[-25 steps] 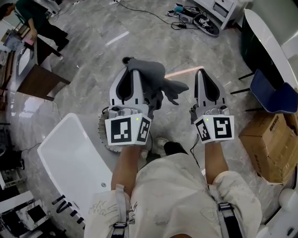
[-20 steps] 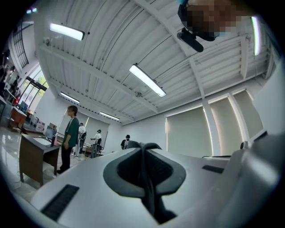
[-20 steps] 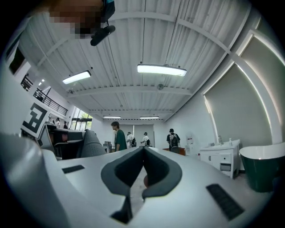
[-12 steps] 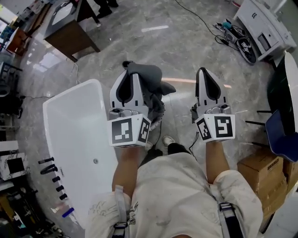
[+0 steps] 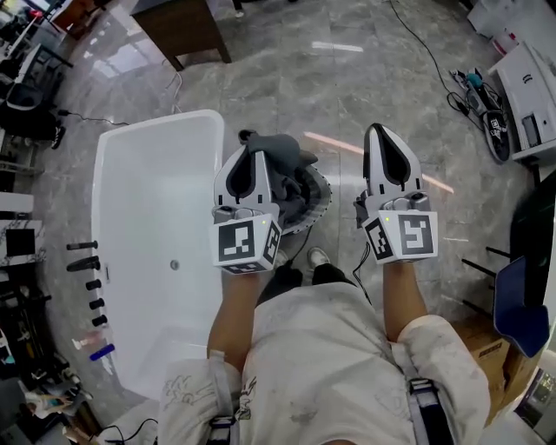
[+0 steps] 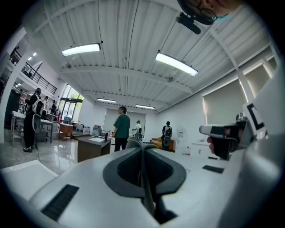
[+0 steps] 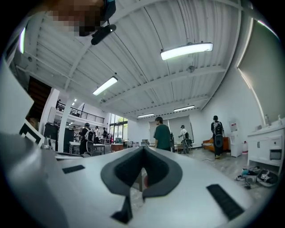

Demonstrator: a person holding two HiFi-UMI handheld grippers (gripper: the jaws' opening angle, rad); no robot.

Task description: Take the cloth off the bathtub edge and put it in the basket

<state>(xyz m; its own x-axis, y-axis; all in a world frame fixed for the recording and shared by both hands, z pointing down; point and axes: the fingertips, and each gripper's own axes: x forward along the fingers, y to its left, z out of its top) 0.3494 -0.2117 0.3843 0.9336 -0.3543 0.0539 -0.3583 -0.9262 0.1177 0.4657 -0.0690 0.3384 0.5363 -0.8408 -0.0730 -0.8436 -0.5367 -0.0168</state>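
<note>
A grey cloth [image 5: 282,162] hangs crumpled from my left gripper [image 5: 253,148], whose jaws are shut on it. In the head view the cloth hangs over a round basket with a patterned rim [image 5: 320,198] on the floor just right of the white bathtub [image 5: 161,123]. In the left gripper view a grey bit of cloth [image 6: 133,142] shows at the closed tips of the left gripper [image 6: 142,145]. My right gripper [image 5: 379,130] is held level to the right of the basket, shut with nothing in it; the right gripper view shows the right gripper [image 7: 143,149] with its tips together.
Dark bottles [image 5: 85,261] lie along the tub's left side. A dark wooden desk [image 5: 187,24] stands at the top, cables and equipment [image 5: 488,113] at the right, a blue chair [image 5: 521,304] and a cardboard box [image 5: 486,348] at the lower right. People [image 6: 121,127] stand farther off.
The view has swung round: the tub has come from the lower left to lie alongside me at the left. Both grippers and the cloth now sit over the basket, closer to the tub.
</note>
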